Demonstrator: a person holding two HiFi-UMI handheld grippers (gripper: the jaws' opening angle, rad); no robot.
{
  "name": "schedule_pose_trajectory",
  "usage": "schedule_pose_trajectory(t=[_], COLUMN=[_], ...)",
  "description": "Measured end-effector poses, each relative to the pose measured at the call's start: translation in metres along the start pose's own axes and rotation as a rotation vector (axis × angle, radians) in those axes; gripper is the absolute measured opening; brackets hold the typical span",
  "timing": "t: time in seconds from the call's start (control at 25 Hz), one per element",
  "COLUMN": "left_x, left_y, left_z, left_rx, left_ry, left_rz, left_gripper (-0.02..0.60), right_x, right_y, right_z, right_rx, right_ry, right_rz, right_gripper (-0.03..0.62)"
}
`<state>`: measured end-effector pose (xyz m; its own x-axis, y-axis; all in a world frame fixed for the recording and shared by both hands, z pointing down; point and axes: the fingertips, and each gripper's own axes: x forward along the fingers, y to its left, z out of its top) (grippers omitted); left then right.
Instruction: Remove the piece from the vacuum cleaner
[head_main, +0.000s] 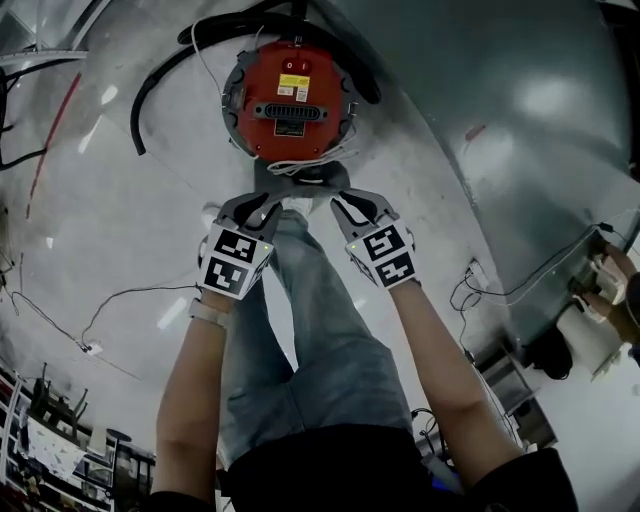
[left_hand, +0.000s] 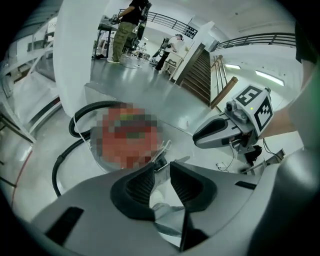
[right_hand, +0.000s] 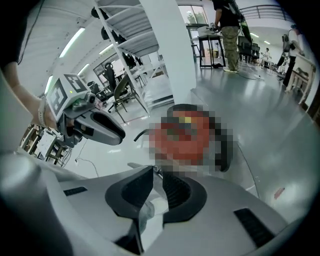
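The grey piece (head_main: 300, 182) sits at the near edge of the red vacuum cleaner (head_main: 290, 95), which stands on the floor (head_main: 120, 220). It looks like hard plastic, so it should be stiff and light and will not bend much. It may be smooth and a bit slippery. It could be clipped on tight, so a sudden hard pull might snap it.

Both tools are at it. The left tool (head_main: 262, 208) has its jaws almost together, with something pale grey in the thin gap. The right tool (head_main: 345, 205) is just as narrow, with a pale thing in it too. I think each one pinches a side of the piece, but the view is not clear enough to be sure. One hold on each side is a good way to pull evenly.

A white cord (head_main: 310, 162) lies just beside the piece and could catch. A black hose (head_main: 160, 85) curls round the far side of the vacuum cleaner. The person's legs (head_main: 310, 330) are right behind the tools, so there is little room straight back. Up and out to the sides looks open.
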<state>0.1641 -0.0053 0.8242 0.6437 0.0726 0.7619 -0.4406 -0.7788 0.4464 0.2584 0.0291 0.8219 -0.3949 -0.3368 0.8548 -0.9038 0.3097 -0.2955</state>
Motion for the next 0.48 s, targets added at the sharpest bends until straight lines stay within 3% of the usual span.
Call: schedule_pose_trajectory(t=[0.12, 0.48], left_x=[0.018, 0.07], left_y=[0.01, 0.015], left_z=[-0.009, -0.042], left_rx=[-0.027, 0.011], left_ry=[0.02, 0.079], left_rz=[-0.01, -0.042], left_gripper=[0.1, 0.1], right_x=[0.019, 0.069], right_y=[-0.005, -0.018], right_z=[-0.009, -0.048], right_rx=[-0.03, -0.146], right_ry=[0.033, 0.128], right_rz=[0.009, 0.022], right_gripper=[0.069, 0.069])
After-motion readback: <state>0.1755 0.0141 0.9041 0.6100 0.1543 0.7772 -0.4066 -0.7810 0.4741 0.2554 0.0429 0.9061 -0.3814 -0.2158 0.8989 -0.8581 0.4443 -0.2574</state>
